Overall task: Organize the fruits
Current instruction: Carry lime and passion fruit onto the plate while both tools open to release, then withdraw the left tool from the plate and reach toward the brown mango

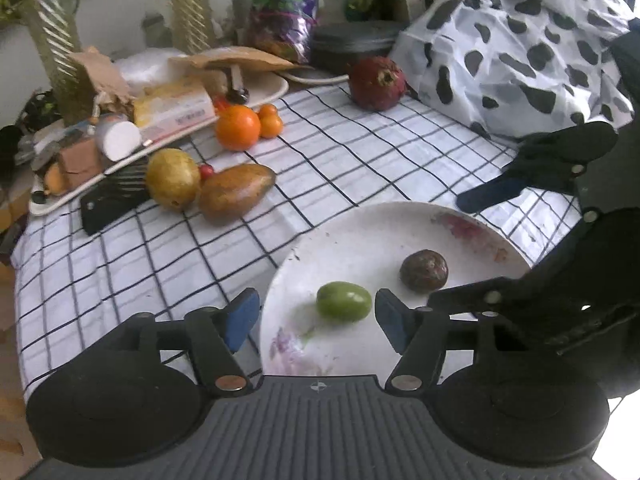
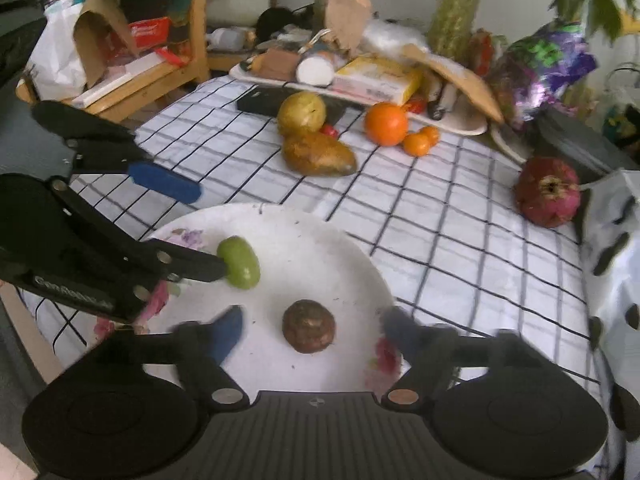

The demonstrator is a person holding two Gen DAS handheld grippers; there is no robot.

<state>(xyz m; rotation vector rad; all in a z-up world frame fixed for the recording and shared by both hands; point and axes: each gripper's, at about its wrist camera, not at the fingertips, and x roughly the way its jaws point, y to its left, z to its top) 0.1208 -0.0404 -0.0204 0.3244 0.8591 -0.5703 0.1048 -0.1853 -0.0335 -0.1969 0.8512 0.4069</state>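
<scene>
Crosswise, green fruit (image 1: 344,301) between open left claw (image 1: 316,318)

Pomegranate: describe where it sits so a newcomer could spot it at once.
Start at the checked tablecloth and follow it toward the black-spotted white bag. The pomegranate lies alone on the cloth beside that bag, well apart from the plate. It is the only dark red fruit with a crown-like tip; the other loose fruits are orange, yellow or brown.

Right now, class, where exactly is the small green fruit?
The green fruit lies on the white plate, beside the brown round fruit. In the left wrist view it sits between the open left gripper's fingers, untouched.
</scene>
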